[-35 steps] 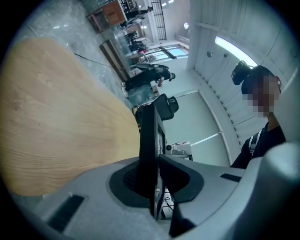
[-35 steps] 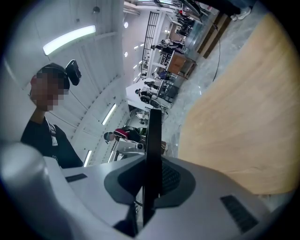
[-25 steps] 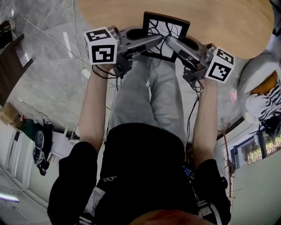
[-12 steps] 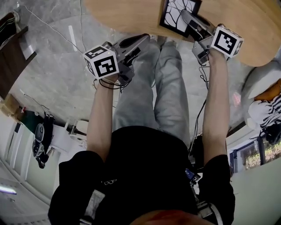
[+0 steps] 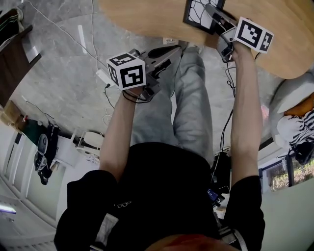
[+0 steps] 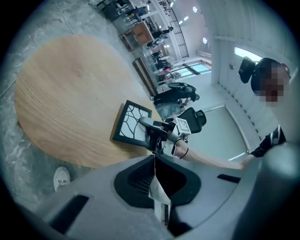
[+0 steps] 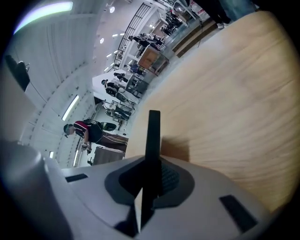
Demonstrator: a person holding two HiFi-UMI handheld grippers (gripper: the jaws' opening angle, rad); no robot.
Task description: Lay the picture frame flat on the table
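Right gripper view: the right gripper (image 7: 149,164) had its jaws drawn narrow and pinched on the edge of the picture frame (image 7: 153,136), which showed edge-on as a thin dark bar rising from between the pads, with a shadow just beside it on the wooden table (image 7: 234,93). In the head view the frame (image 5: 196,12) sat over the table's near part, close to the rim, black border with a white branch pattern facing up, and the right gripper (image 5: 216,14) reached it from the person's side. Whether the frame rested flat on the wood or hung a bit above it, could not tell. In the left gripper view the left gripper (image 6: 154,161) had its jaws together with nothing between them; ahead of it the frame (image 6: 131,123) showed low on the table (image 6: 65,93) with the right gripper (image 6: 145,124) on its near edge. The left gripper (image 5: 171,51) hung off the table (image 5: 147,17), over the person's grey trousers (image 5: 189,98), well apart from the frame. Further out: a white shoe (image 6: 61,177) on the grey floor (image 5: 64,73) below the rim, and a white power strip (image 5: 104,77) with a cable. Nothing stood on the wood around the frame.
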